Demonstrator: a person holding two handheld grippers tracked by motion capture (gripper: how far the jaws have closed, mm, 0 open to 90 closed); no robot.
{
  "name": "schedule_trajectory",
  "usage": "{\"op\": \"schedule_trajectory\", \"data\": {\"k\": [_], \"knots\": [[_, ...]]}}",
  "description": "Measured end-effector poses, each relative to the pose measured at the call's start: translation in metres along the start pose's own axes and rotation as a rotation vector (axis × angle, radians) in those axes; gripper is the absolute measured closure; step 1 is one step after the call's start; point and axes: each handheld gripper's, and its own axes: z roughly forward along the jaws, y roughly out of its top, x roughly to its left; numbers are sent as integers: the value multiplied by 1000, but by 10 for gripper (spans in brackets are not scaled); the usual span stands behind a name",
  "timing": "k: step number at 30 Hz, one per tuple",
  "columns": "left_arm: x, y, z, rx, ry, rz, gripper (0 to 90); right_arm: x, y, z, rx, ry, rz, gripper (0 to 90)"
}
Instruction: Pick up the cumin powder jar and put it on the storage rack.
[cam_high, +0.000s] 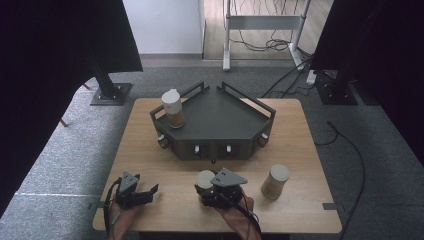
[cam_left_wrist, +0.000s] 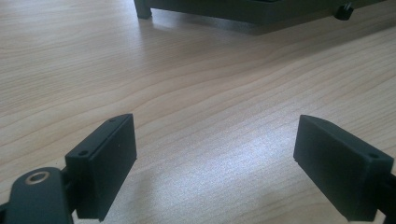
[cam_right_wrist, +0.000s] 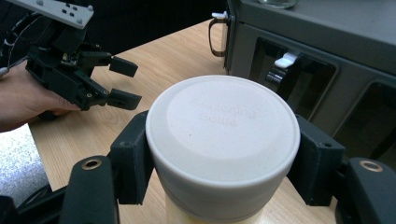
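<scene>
A bottle with a white lid and pale contents sits between my right gripper's jaws, which are shut on it just below the lid. In the high view this bottle and the right gripper are at the table's front centre, just in front of the dark grey tray. My left gripper rests at the front left, open, nothing between its pads. The right gripper view also catches the left gripper held in a hand. A second bottle stands on the tray's left corner.
A third bottle stands on the wooden table at the front right. The tray has raised rails and small handles and clips along its front wall. Bare wood lies ahead of the left gripper.
</scene>
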Motion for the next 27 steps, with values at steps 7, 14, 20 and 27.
{"op": "schedule_trajectory", "data": {"k": [7, 14, 20, 27], "knots": [[0, 0, 0, 0, 0, -1, 130, -2, 13, -1, 3, -3, -20, 331], [0, 0, 0, 2, 1, 3, 130, -9, 28, -3, -11, 1, -23, 332], [0, 0, 0, 1, 1, -1, 130, -16, 40, -5, -22, -13, -31, 331], [0, 0, 0, 3, 0, -1, 130, -29, 53, -6, -29, -21, -8, 331]]}}
